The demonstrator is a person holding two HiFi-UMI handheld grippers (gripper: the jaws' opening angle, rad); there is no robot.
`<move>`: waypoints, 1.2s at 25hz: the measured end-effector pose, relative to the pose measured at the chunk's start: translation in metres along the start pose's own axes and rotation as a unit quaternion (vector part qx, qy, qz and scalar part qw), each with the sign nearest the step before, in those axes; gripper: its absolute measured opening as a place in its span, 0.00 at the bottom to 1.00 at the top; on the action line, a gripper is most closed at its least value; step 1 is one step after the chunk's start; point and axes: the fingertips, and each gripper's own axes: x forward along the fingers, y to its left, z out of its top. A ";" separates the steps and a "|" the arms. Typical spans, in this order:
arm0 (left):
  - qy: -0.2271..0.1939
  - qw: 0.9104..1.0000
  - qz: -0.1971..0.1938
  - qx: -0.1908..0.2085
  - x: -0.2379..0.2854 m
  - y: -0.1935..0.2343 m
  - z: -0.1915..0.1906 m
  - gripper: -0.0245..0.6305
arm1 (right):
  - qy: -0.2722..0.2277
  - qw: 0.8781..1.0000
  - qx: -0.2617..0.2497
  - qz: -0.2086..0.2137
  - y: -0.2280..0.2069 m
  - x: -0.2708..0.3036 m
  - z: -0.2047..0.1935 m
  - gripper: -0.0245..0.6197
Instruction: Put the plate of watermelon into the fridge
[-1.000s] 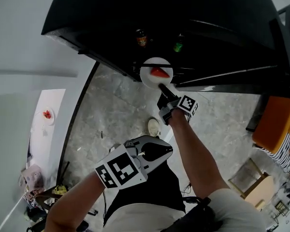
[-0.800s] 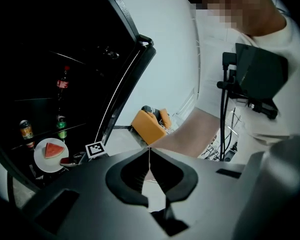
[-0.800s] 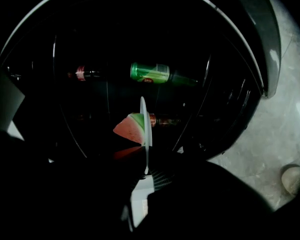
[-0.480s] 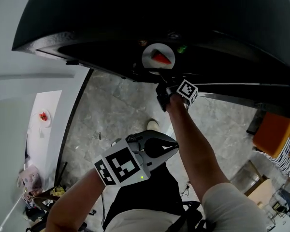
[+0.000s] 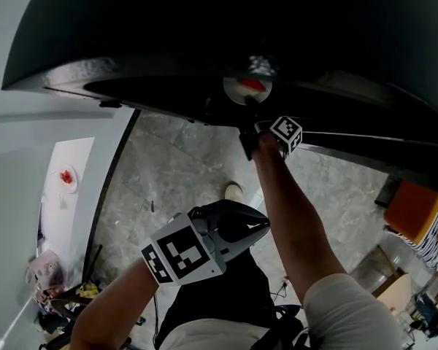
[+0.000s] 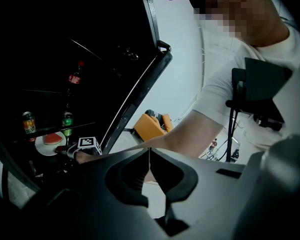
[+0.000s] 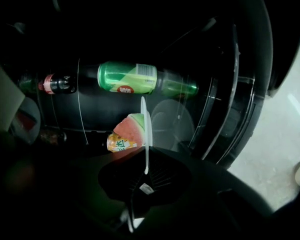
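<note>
The plate of watermelon is inside the open fridge, at the level of a shelf, though I can't tell whether it rests there or hangs just above; in the right gripper view it shows edge-on as a thin white line with the red, green-rinded slice lying on its face; the right gripper has its fingers pinched tight on the plate's near rim, arm stretched out towards the dark interior; just past the plate are an orange can, a green bottle and a dark cola bottle with a red label; the left gripper is well back from the fridge, in front of the person's body, its fingers pressed together with nothing between them; beneath lies a grey stone floor, and an orange chair stands off to the right.
</note>
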 end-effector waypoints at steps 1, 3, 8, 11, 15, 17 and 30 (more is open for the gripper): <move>0.000 1.000 0.000 -0.001 -0.001 0.000 -0.001 0.06 | -0.002 1.000 0.005 -0.002 -0.001 0.000 -0.001 0.07; 0.000 1.000 0.000 -0.003 -0.001 0.000 -0.002 0.06 | -0.007 1.000 0.011 -0.006 -0.004 0.000 -0.001 0.07; 0.001 1.000 0.001 -0.005 -0.003 0.000 -0.004 0.06 | -0.012 1.000 0.009 -0.009 -0.005 -0.001 0.002 0.07; -0.002 1.000 0.002 -0.009 -0.004 0.001 -0.006 0.06 | -0.016 1.000 -0.002 -0.026 -0.005 0.000 0.002 0.07; 0.000 1.000 -0.001 -0.020 -0.005 -0.001 -0.012 0.06 | -0.023 0.997 -0.033 -0.060 -0.004 0.000 0.004 0.08; -0.004 1.000 0.000 -0.028 -0.009 0.000 -0.013 0.06 | -0.022 0.996 -0.049 -0.071 -0.001 0.000 0.004 0.14; -0.008 0.999 0.005 -0.034 -0.009 -0.003 -0.020 0.06 | 0.069 0.920 -0.346 -0.170 0.009 0.000 -0.008 0.35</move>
